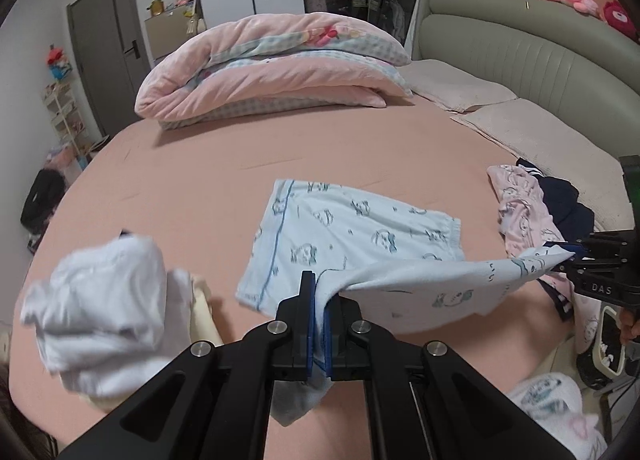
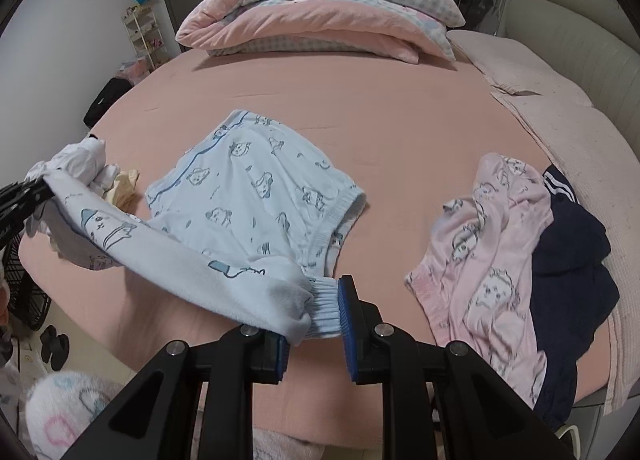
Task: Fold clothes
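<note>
Pink bed (image 1: 192, 164) | both tongs pinch printed blue cotton pyjamas (image 1: 340, 228)

The left claw (image 1: 318, 334) clamps a fold of light blue printed pyjama bottoms (image 1: 352, 228) above a pink bed (image 1: 208, 156), while the right claw (image 1: 576, 254) pinches the garment's far end, stretching it between them beside crumpled white clothing (image 1: 100, 312).
</note>
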